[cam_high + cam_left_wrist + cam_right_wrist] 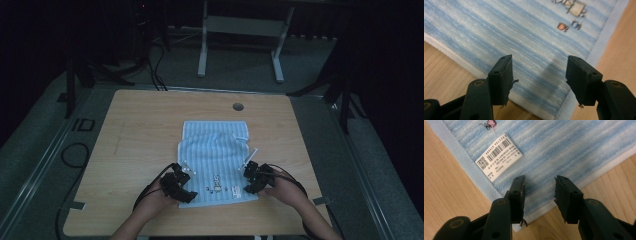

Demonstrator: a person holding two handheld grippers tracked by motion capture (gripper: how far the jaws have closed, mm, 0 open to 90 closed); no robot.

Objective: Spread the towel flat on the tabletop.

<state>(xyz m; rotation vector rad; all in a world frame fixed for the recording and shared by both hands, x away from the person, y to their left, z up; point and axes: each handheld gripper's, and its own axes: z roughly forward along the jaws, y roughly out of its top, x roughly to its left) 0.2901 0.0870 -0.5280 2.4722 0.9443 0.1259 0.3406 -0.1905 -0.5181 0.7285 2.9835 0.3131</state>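
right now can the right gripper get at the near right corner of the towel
Probably yes: the right gripper hangs open just above the towel corner, nothing between its fingers and the cloth.

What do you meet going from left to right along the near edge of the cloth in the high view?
Left black tongs with open jaws → small dark embroidered motifs on the blue-and-white striped towel → right black tongs, also open.
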